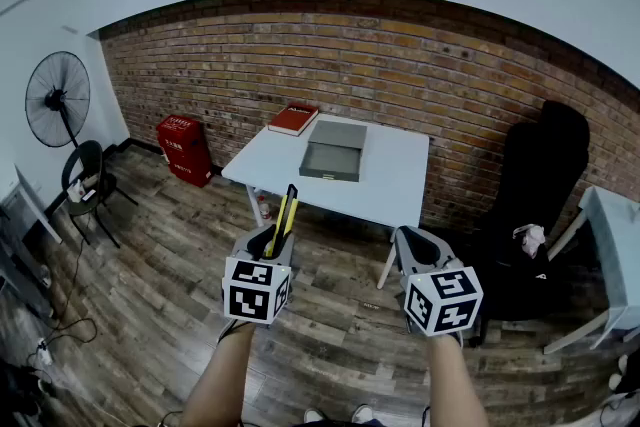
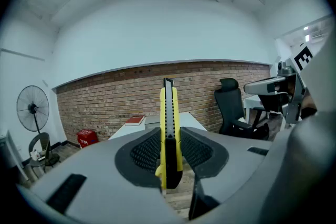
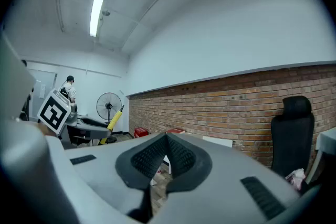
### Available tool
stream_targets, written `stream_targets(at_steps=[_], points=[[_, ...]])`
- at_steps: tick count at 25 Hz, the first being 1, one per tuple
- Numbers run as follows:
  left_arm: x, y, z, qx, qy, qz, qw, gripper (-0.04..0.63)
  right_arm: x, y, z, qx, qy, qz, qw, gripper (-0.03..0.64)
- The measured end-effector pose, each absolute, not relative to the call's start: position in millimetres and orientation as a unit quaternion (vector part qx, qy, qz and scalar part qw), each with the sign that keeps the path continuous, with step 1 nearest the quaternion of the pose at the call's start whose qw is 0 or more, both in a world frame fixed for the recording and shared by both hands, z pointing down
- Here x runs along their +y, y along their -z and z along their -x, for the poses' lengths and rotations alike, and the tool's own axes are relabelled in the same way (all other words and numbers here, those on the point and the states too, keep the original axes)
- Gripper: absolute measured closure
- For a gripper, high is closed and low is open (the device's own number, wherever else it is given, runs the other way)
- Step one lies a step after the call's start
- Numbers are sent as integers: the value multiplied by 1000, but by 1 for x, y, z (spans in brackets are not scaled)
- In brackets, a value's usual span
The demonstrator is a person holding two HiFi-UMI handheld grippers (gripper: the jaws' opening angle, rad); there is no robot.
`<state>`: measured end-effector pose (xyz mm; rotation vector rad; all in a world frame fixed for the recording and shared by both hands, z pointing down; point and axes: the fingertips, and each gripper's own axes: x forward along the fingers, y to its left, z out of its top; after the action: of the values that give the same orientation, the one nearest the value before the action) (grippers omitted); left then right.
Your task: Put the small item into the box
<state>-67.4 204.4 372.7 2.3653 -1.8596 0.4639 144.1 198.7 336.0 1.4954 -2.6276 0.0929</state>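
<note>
Yellow utility knife [image 2: 169, 113] is clamped upright by the left gripper [image 2: 170, 136]; the right gripper [image 3: 167, 138] is carried alongside, jaws together on nothing. The grey box [image 1: 334, 155] is seen well ahead of both, on the white table [image 1: 400, 180]. If that narrow grip is jolted, the knife could be tilted or dropped short

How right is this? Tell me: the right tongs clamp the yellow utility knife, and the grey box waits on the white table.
Wrong side: the left tongs clamp the yellow utility knife, as the left gripper view shows; the right tongs are shut, empty. The grey box waits on the white table.
</note>
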Motion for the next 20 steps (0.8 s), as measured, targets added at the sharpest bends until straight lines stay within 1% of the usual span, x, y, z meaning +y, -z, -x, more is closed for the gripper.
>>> stream_targets(at_steps=[20], points=[[191, -386, 92, -603, -157, -781, 49, 465, 189, -343, -111, -866, -27, -494, 68, 595]])
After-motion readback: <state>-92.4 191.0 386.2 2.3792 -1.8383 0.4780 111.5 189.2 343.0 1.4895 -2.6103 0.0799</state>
